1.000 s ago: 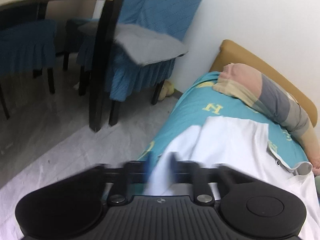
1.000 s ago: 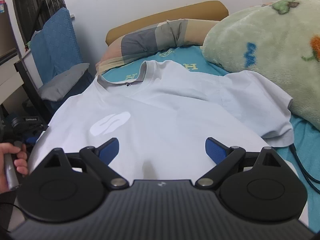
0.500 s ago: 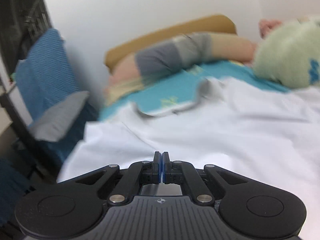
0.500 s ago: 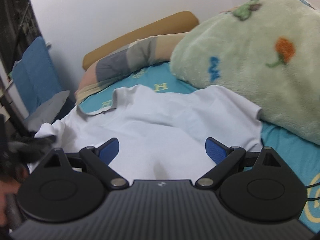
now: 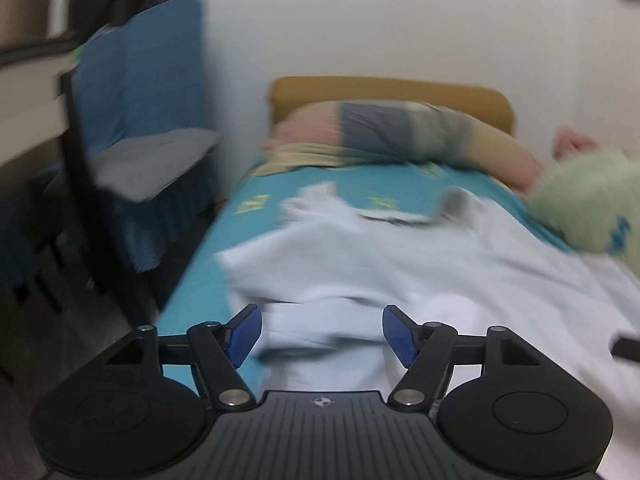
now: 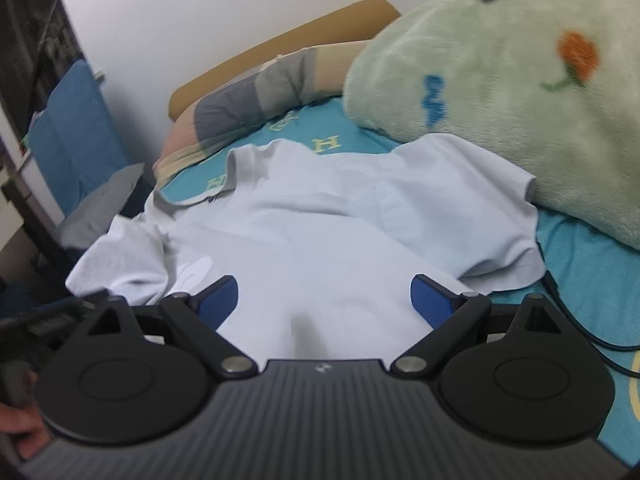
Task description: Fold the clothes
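A pale white polo shirt [image 6: 320, 240] lies spread front-up on the teal bedsheet [image 6: 592, 264], collar [image 6: 248, 168] toward the pillow. Its left sleeve [image 6: 124, 256] sits rumpled and turned in over the shirt's left side. In the blurred left wrist view, my left gripper [image 5: 322, 330] hovers over that bunched part of the shirt [image 5: 400, 272]. Its jaws are opening, and the cloth lies under the gap without the pads pressing on it. My right gripper [image 6: 324, 296] is open above the shirt's lower middle, holding nothing. The right sleeve [image 6: 460, 208] lies flat.
A green plush blanket [image 6: 500, 80] is heaped against the shirt's right sleeve. A striped pillow [image 6: 256, 96] lies at the headboard. A blue-covered chair [image 5: 136, 92] stands close to the bed's left edge. A black cable [image 6: 580, 320] crosses the sheet at the right. A hand [image 6: 20, 432] shows at the lower left.
The left gripper, shut on white cloth a second ago, swung in over the bed and has now opened, leaving the sleeve bunched on the shirt. The right view has shifted toward the blanket.
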Demonstrator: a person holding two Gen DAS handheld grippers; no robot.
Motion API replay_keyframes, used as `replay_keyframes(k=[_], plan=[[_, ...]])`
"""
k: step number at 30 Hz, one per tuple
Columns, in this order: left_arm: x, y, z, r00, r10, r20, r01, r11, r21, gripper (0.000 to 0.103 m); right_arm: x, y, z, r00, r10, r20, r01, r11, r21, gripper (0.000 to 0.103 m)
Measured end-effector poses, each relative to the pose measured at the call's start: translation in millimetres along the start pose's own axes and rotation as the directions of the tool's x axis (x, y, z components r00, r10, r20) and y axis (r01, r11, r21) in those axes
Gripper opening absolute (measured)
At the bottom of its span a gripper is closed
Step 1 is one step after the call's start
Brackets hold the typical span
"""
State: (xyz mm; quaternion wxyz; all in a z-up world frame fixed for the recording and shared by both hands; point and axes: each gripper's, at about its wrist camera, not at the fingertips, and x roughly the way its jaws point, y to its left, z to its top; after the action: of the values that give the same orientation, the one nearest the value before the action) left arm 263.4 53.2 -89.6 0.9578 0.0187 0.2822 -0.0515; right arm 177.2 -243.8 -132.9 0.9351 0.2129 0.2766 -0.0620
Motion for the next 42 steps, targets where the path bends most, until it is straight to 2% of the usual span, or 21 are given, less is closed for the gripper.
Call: replay_keyframes(k=[3, 7, 9, 10, 11, 12, 14, 17, 20, 22, 23, 25, 28, 29, 30, 31, 32, 33, 35, 39, 42], plan=[[28.4, 35.3, 3.7, 0.999, -0.032, -0.026, 0.028, 0.990, -0.138, 0.075, 3.0, 2.0, -4.2, 1.000, -0.003, -0.002, 0.003, 1.000, -0.026, 0.095], [72.9, 59.2, 13.7, 0.999, -0.042, -0.027, 0.035, 0.973, -0.228, 0.071, 4.6, 2.3, -12.4, 1.000, -0.015, 0.011, 0.016, 0.996, -0.088, 0.095], [89.8, 70.3, 16.6, 0.995, -0.093, -0.037, 0.078, 0.952, -0.297, 0.063, 5.4, 4.6, -15.1, 1.000, -0.018, 0.010, 0.019, 0.994, -0.106, 0.094], [98.2, 75.9, 18.0, 0.992, -0.120, -0.041, 0.100, 0.938, -0.331, 0.055, 5.7, 6.7, -15.5, 1.000, -0.017, 0.014, 0.019, 0.993, -0.118, 0.095], [103.6, 79.1, 19.4, 0.990, -0.130, -0.052, 0.106, 0.938, -0.329, 0.040, 5.9, 9.1, -15.7, 1.000, -0.016, 0.022, 0.019, 0.991, -0.131, 0.095], [108.8, 82.1, 20.8, 0.988, -0.139, -0.064, 0.111, 0.939, -0.325, 0.032, 6.7, 11.4, -15.8, 0.999, -0.020, 0.028, 0.024, 0.989, -0.145, 0.095], [117.3, 89.9, 26.6, 0.984, -0.155, -0.086, 0.121, 0.940, -0.319, 0.002, 9.8, 13.6, -16.0, 0.999, -0.032, 0.033, 0.037, 0.986, -0.162, 0.095], [117.6, 114.7, 45.0, 0.983, -0.156, -0.096, 0.116, 0.936, -0.333, 0.002, 15.9, 14.6, -15.0, 0.997, -0.063, 0.033, 0.068, 0.984, -0.166, 0.095], [111.0, 149.8, 75.2, 0.991, -0.087, -0.100, 0.055, 0.956, -0.289, 0.002, 20.3, 17.7, -13.5, 0.996, -0.083, 0.043, 0.089, 0.982, -0.169, 0.095], [111.1, 176.8, 99.9, 0.993, 0.043, -0.113, -0.070, 0.965, -0.252, 0.002, 24.1, 21.7, -13.4, 0.995, -0.088, 0.050, 0.096, 0.979, -0.180, 0.095], [112.0, 191.9, 110.7, 0.986, 0.122, -0.117, -0.147, 0.960, -0.238, 0.002, 26.0, 23.5, -14.0, 0.995, -0.090, 0.051, 0.098, 0.977, -0.189, 0.095], [116.8, 218.5, 124.4, 0.945, 0.303, -0.123, -0.322, 0.927, -0.191, 0.002, 28.6, 27.0, -16.3, 0.995, -0.089, 0.050, 0.098, 0.973, -0.207, 0.095], [127.7, 257.5, 118.1, 0.907, 0.364, -0.213, -0.409, 0.882, -0.236, 0.009, 31.4, 30.3, -18.7, 0.995, -0.086, 0.044, 0.094, 0.969, -0.231, 0.095], [124.3, 260.0, 108.2, 0.905, 0.361, -0.225, -0.412, 0.874, -0.258, 0.015, 31.8, 31.1, -19.1, 0.995, -0.086, 0.042, 0.094, 0.967, -0.236, 0.095], [120.4, 261.8, 97.8, 0.904, 0.356, -0.236, -0.414, 0.866, -0.279, 0.024, 32.0, 31.5, -19.2, 0.995, -0.086, 0.041, 0.093, 0.966, -0.240, 0.095], [116.6, 263.6, 87.4, 0.903, 0.351, -0.247, -0.416, 0.858, -0.301, 0.049, 31.8, 31.1, -18.9, 0.996, -0.083, 0.040, 0.091, 0.967, -0.239, 0.095], [112.7, 265.4, 77.1, 0.902, 0.346, -0.257, -0.418, 0.849, -0.322, 0.062, 31.4, 30.5, -18.6, 0.996, -0.080, 0.040, 0.087, 0.968, -0.237, 0.095], [108.8, 267.2, 66.7, 0.901, 0.341, -0.268, -0.420, 0.840, -0.343, 0.062, 31.5, 29.8, -18.1, 0.996, -0.078, 0.038, 0.085, 0.969, -0.234, 0.095], [93.8, 258.5, 44.9, 0.921, 0.262, -0.287, -0.358, 0.858, -0.367, 0.062, 32.2, 28.6, -17.5, 0.996, -0.077, 0.034, 0.082, 0.970, -0.229, 0.095], [44.1, 227.6, 8.4, 0.936, 0.130, -0.328, -0.274, 0.853, -0.444, 0.067, 32.0, 32.6, -18.0, 0.998, -0.065, 0.025, 0.069, 0.968, -0.243, 0.095], [-11.6, 195.2, 1.2, 0.962, 0.068, -0.266, -0.186, 0.874, -0.449, 0.069, 28.7, 35.0, -16.5, 0.999, -0.046, 0.023, 0.050, 0.968, -0.246, 0.095]])
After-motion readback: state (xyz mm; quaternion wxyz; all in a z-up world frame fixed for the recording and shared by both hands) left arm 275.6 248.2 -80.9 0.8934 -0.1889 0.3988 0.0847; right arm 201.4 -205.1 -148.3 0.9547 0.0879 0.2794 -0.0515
